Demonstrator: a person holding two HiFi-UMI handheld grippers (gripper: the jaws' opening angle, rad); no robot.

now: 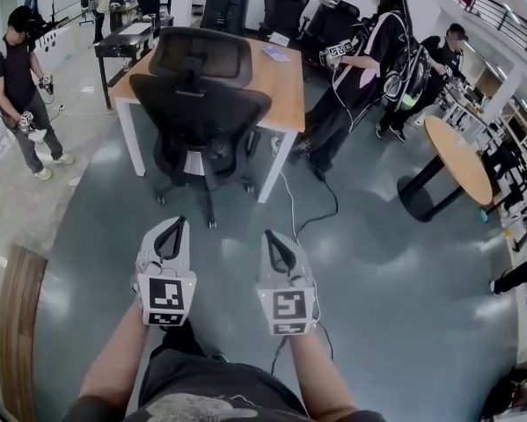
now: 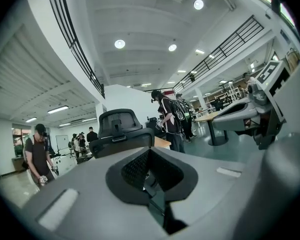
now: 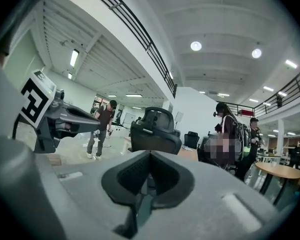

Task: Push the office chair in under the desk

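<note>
Both the left gripper and the right gripper are closed, empty, well apart from the office chair, which is perhaps partly under the desk.

The black office chair stands upright on its castored star base, its back and headrest turned toward the camera. It sits at the near long edge of the desk, toward the left corner, between the white legs. The desk's top is light wood, and the chair's backrest is just outside that edge.
</note>
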